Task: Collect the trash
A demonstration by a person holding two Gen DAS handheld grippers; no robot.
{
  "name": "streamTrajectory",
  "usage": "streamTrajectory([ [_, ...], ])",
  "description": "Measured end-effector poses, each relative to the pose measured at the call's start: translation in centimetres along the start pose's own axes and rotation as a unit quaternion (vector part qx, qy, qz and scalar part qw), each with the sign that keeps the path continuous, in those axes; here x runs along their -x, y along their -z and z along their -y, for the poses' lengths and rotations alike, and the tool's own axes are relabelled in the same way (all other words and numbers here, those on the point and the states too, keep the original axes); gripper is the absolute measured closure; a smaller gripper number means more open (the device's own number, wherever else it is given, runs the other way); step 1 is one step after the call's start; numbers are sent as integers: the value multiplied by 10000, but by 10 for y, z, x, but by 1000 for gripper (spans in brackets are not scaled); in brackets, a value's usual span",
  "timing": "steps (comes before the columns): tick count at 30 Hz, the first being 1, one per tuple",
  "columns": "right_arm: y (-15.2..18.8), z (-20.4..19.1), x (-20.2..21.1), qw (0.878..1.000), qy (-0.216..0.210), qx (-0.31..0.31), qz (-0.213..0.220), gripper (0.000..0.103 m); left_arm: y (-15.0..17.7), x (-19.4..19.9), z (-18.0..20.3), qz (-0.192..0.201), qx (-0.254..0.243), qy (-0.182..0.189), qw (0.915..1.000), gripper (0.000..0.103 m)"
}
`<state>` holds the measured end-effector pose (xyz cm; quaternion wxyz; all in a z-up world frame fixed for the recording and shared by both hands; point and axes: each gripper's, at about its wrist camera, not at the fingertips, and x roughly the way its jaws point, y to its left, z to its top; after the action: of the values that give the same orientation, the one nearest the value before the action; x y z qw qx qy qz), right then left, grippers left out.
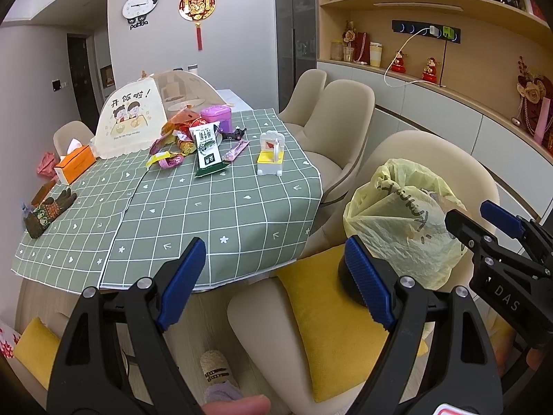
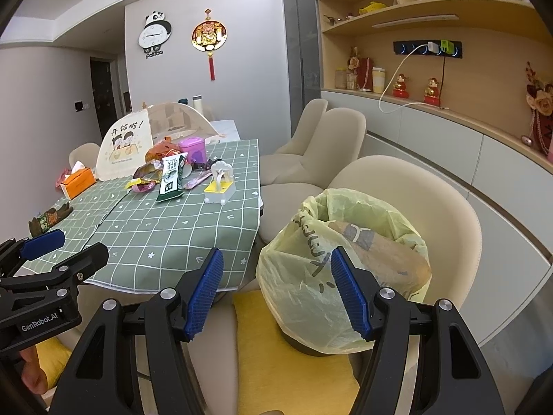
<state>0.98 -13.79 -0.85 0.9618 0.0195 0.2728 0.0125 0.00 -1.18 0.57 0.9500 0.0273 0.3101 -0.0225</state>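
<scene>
Wrappers (image 1: 193, 138) lie heaped mid-counter (image 1: 214, 214), well apart from the yellow bin bag (image 2: 342, 266) on the chair. Left hand-held gripper (image 1: 276, 283) and right hand-held gripper (image 2: 276, 294) both gape wide, empty. Light, crinkly, slippery foil: I'd pinch a flat edge.

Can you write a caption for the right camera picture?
Open tongs hover before a yellow trash bag on a chair, wrappers waiting on the table.
</scene>
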Motion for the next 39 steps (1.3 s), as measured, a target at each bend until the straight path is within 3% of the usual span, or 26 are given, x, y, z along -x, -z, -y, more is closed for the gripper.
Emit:
streamTrajectory([
  [25, -4, -14, -9, 9997, 178, 99, -98, 42, -3, -13, -14, -74, 71, 108, 9999, 24],
  [34, -32, -32, -46, 9994, 327, 52, -64, 42, -24, -52, -56, -112, 74, 181, 9997, 24],
  [39, -57, -57, -83, 9995, 289, 88, -89, 42, -51, -101, -101, -114, -27, 188, 9998, 24],
])
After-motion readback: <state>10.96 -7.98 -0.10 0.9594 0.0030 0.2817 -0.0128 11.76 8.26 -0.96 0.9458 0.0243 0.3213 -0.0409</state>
